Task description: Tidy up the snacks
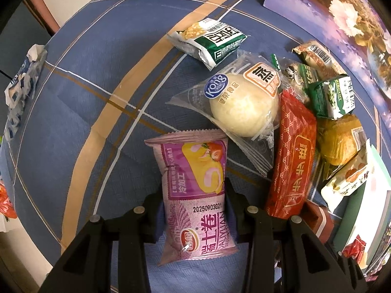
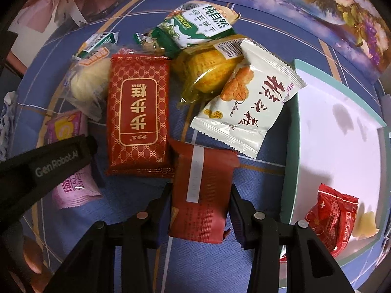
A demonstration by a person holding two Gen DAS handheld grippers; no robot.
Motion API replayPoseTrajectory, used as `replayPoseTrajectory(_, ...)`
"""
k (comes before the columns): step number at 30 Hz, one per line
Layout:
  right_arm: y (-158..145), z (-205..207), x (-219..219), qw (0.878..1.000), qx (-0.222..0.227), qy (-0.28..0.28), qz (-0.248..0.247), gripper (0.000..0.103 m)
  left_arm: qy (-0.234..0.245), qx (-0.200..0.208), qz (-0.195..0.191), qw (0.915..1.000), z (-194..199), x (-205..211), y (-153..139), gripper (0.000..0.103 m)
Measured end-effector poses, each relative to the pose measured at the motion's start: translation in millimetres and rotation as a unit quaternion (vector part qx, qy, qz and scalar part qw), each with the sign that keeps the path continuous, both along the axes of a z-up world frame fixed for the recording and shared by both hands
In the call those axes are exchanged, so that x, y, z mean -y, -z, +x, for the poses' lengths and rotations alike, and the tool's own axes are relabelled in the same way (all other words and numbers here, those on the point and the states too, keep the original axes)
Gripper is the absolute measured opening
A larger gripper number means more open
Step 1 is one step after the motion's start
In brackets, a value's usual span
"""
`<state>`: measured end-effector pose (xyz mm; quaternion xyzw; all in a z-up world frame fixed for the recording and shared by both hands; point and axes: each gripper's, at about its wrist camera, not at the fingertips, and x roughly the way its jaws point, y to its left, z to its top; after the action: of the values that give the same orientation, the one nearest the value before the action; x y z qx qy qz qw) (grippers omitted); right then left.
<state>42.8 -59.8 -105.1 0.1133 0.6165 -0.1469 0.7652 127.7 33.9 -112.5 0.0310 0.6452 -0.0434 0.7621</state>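
The left gripper [image 1: 194, 222] is clenched on one pink roll packet [image 1: 193, 195]; the right gripper [image 2: 200, 210] is grasping one brown-red packet [image 2: 202, 193]. Both packets are near the tray [image 2: 290, 161], where one red packet [image 2: 330, 222] lies. Seven more snacks lie on the blue tablecloth [image 1: 85, 112].

Open blue tablecloth [image 1: 80, 112] fills the left and centre of the left wrist frame, while packets crowd its right side, from the green-white pack [image 1: 207, 40] and steamed bun [image 1: 244, 105] down to the red cake pack [image 1: 293, 161] against the tray [image 2: 290, 146].
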Motion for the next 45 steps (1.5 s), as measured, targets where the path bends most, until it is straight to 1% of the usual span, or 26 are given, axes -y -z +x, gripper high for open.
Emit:
replayPoseTrajectory(2, -0.5, 1.4, 1.8, 1.0, -0.001, 0.001, 0.002, 0.044, 0.0, 0.0, -0.005, 1.0, 0.1, 0.9, -2.5, 0.041)
replayPoseTrajectory(5, -4.8, -1.4, 17.1, 1.0, -0.001, 0.01, 0.016, 0.042, 0.0, 0.001, -0.012, 0.9999, 0.5, 0.9, -8.5, 0.04)
replayPoseTrajectory(9, -18.4, -4.3, 27.4, 0.999, 0.01, 0.022, 0.028, 0.042, -0.001, 0.016, -0.018, 0.9997, 0.0, 1.8, -23.2, 0.04)
replayPoseTrajectory(15, -53.0, -11.9, 41.2, 0.998, 0.05, 0.035, 0.035, 0.042, -0.006, 0.062, -0.037, 0.9974, -4.4, 0.7, -62.2, 0.04)
replayPoseTrajectory(20, -87.4, -24.5, 58.1, 0.994, 0.09, 0.049, 0.033, 0.042, 0.005, 0.102, -0.057, 0.9931, -12.4, 0.9, -96.0, 0.04)
replayPoseTrajectory(23, -96.8, -33.9, 69.3, 0.993, 0.099, 0.065, 0.024, 0.042, 0.015, 0.123, -0.07, 0.9898, -18.4, 5.4, -113.8, 0.04)
replayPoseTrajectory(25, -96.8, -36.2, 76.9, 0.992, 0.1, 0.079, 0.023, 0.042, 0.026, 0.134, -0.075, 0.9878, -22.1, 6.9, -121.3, 0.04)
replayPoseTrajectory(28, -96.0, -46.2, 96.1, 0.99, 0.096, 0.105, 0.021, 0.042, 0.047, 0.146, -0.077, 0.9852, -30.5, 24.1, -127.8, 0.04)
replayPoseTrajectory(31, -94.9, -59.7, 119.1, 0.986, 0.094, 0.135, 0.02, 0.042, 0.077, 0.139, -0.083, 0.9838, -38.7, 47.8, -126.1, 0.04)
replayPoseTrajectory(33, -95.1, -67.3, 133.7, 0.984, 0.094, 0.153, 0.017, 0.042, 0.102, 0.137, -0.091, 0.9811, -44.9, 67.0, -125.2, 0.04)
replayPoseTrajectory(36, -96.0, -84.8, 164.1, 0.977, 0.094, 0.19, 0.012, 0.042, 0.133, 0.138, -0.101, 0.9763, -54.7, 92.3, -126.3, 0.04)
replayPoseTrajectory(40, -95.1, -111.6, 205.3, 0.966, 0.094, 0.242, 0.012, 0.042, 0.176, 0.14, -0.097, 0.9696, -72.6, 130.3, -125.5, 0.04)
replayPoseTrajectory(45, -90.4, -139.2, 237.7, 0.953, 0.091, 0.291, 0.009, 0.042, 0.216, 0.138, -0.092, 0.9623, -88.4, 169.9, -119.1, 0.04)
